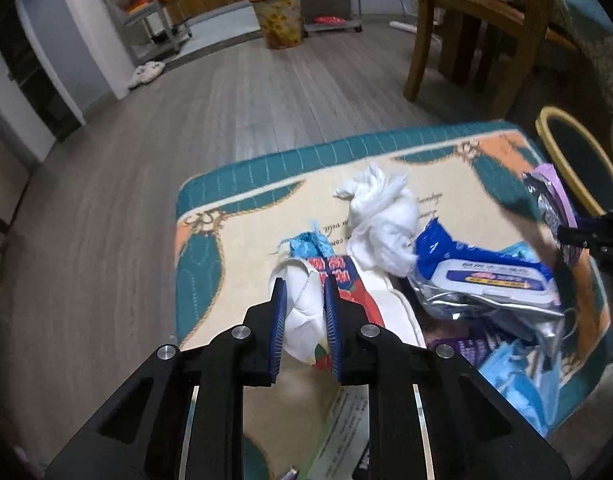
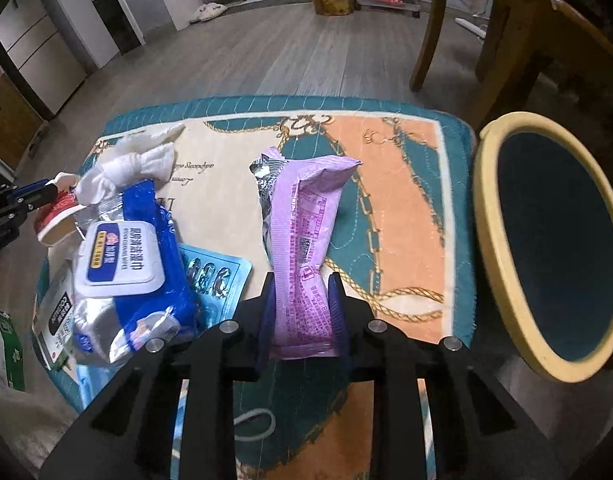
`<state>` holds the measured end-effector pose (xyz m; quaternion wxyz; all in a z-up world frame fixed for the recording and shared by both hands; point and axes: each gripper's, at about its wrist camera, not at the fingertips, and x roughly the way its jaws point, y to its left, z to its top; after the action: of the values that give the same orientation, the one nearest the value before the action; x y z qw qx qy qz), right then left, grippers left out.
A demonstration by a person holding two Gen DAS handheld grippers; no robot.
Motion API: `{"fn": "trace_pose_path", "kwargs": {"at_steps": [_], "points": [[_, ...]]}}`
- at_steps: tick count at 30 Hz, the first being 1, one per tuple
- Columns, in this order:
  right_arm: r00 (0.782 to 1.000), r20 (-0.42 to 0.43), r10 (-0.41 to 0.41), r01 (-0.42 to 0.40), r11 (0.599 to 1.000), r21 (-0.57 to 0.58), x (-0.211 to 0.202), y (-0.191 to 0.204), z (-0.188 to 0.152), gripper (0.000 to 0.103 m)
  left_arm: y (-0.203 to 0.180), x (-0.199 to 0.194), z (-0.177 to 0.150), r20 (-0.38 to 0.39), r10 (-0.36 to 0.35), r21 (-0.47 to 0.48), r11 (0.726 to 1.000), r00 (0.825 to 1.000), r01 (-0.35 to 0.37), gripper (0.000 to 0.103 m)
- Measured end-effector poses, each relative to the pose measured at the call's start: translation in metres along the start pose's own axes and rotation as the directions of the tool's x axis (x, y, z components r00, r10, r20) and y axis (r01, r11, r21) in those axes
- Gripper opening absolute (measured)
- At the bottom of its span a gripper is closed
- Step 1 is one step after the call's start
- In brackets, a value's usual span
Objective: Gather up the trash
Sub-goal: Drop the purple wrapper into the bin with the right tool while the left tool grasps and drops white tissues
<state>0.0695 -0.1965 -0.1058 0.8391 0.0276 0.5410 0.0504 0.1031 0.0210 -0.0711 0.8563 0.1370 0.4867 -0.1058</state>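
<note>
Where the gray wood floor [image 2: 266, 52] meets a chair [image 1: 474, 28], a teal and peach mat [image 2: 390, 148] holds the litter, a yellow-rimmed bin [image 2: 502, 280] at its three o'clock. The left gripper [image 1: 305, 312] clamps a crushed paper cup [image 1: 306, 300]; the right gripper [image 2: 302, 312] pinches a purple wrapper [image 2: 302, 232] at center.

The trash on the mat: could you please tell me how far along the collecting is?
Done: nothing visibly binned. In hand: left claw grips a crumpled paper cup; right claw grips a purple wrapper. Left: wet-wipes pack, white tissue wad, blister pack.
</note>
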Motion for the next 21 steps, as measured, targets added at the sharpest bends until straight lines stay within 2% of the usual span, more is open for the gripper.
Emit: {"fn": "trace_pose_path", "kwargs": {"at_steps": [7, 11, 13, 17, 21], "points": [[0.999, 0.047, 0.022, -0.019, 0.998, -0.064, -0.082, 0.003, 0.018, 0.025, -0.013, -0.079, 0.021, 0.135, -0.019, 0.067, 0.998, 0.991, 0.010, 0.018], [0.997, 0.065, 0.035, -0.031, 0.997, -0.067, -0.117, -0.011, 0.012, 0.025, -0.023, -0.112, 0.030, 0.180, -0.043, 0.090, 0.996, 0.983, 0.027, 0.018], [0.996, 0.081, 0.038, -0.035, 0.998, -0.043, -0.121, -0.020, 0.007, 0.025, -0.031, -0.116, 0.030, 0.188, -0.052, 0.104, 0.994, 0.981, 0.033, 0.018], [0.991, 0.106, 0.076, -0.082, 0.996, 0.046, -0.125, -0.042, 0.007, 0.025, -0.047, -0.110, 0.035, 0.188, -0.115, 0.078, 0.992, 0.975, 0.102, 0.018], [0.990, 0.125, 0.068, -0.078, 0.994, 0.076, -0.130, -0.061, 0.008, 0.025, -0.077, -0.109, 0.050, 0.211, -0.143, 0.123, 0.985, 0.967, 0.119, 0.018]]}}
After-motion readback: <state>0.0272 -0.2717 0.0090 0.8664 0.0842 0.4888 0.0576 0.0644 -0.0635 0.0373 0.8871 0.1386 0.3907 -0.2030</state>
